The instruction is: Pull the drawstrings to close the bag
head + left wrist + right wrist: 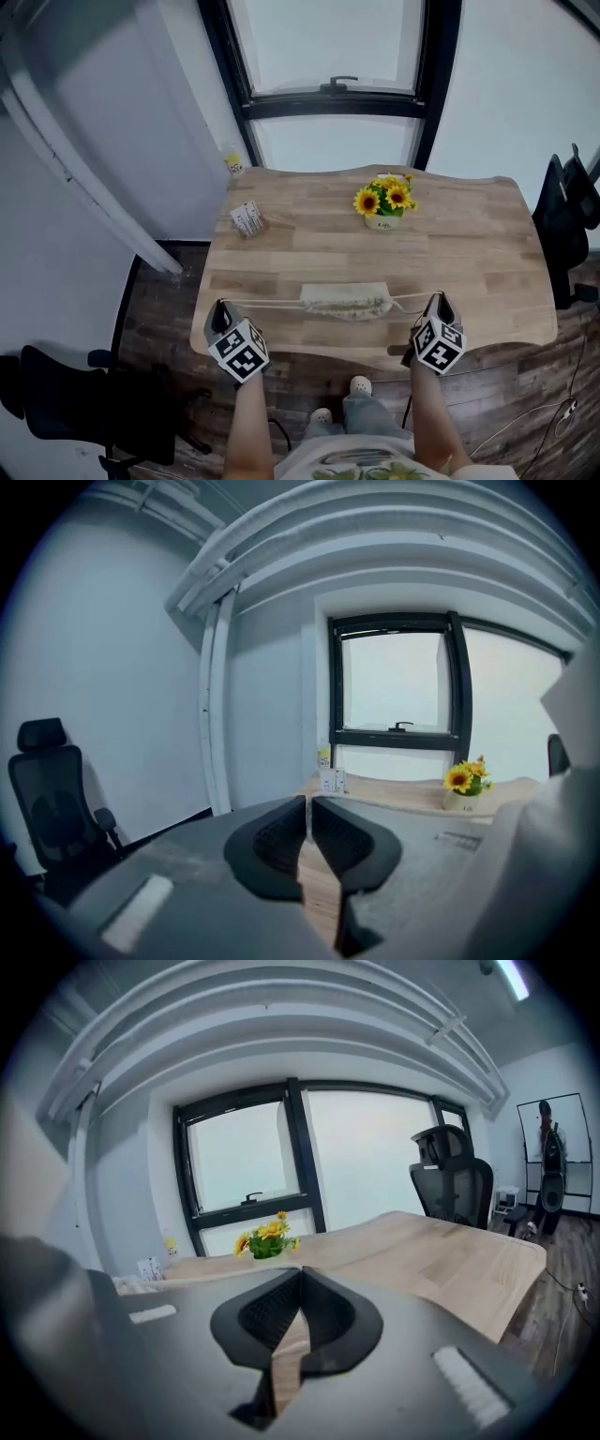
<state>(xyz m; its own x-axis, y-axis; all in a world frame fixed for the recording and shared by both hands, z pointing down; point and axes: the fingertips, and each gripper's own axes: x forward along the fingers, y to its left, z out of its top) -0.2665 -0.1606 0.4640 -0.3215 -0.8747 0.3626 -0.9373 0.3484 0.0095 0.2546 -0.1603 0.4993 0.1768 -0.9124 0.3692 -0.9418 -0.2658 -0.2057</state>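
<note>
A pale drawstring bag (345, 300) lies flat near the front edge of the wooden table (469, 262), its mouth gathered. One thin drawstring (264, 303) runs taut to the left, up to the tips of my left gripper (221, 305), whose jaws are all but closed on it. The other drawstring (410, 302) stretches right to my right gripper (439, 298), shut on it. In the right gripper view the cord (216, 1277) leads from the bag (131, 1285) into the closed jaws of the right gripper (300, 1274). The left gripper view shows the left gripper (308, 803) with a hairline gap; no cord is visible there.
A pot of sunflowers (384, 204) stands at the table's back middle, and a small card box (247, 218) at its back left. A black office chair (567, 220) is off the right side, another (56, 394) on the floor at the left. A window lies beyond the table.
</note>
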